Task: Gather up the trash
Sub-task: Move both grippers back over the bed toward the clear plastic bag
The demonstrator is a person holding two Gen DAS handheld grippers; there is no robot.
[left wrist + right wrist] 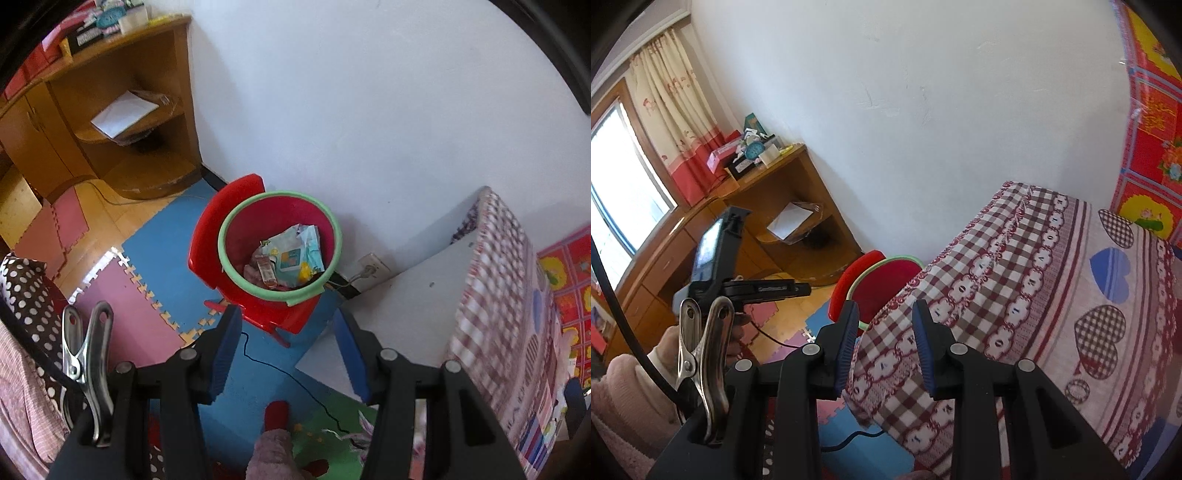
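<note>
A red bin with a green rim (280,243) stands on a red plastic stool by the white wall. Several wrappers and packets (291,258) lie inside it. My left gripper (286,321) hangs well above and in front of the bin, open, with nothing between its blue pads. A scrap of printed paper (356,432) lies on the green floor mat below it. In the right wrist view my right gripper (884,314) is open and holds nothing, over the edge of the checked bedcover (1015,314). The bin (886,284) shows partly behind that bed corner.
A wooden corner desk with shelves (122,122) stands left of the bin. Foam floor mats (173,258) cover the floor, and a black cable (295,380) runs across them. A wall socket (373,267) sits right of the bin. The person's hand holds the other device (727,266) at left.
</note>
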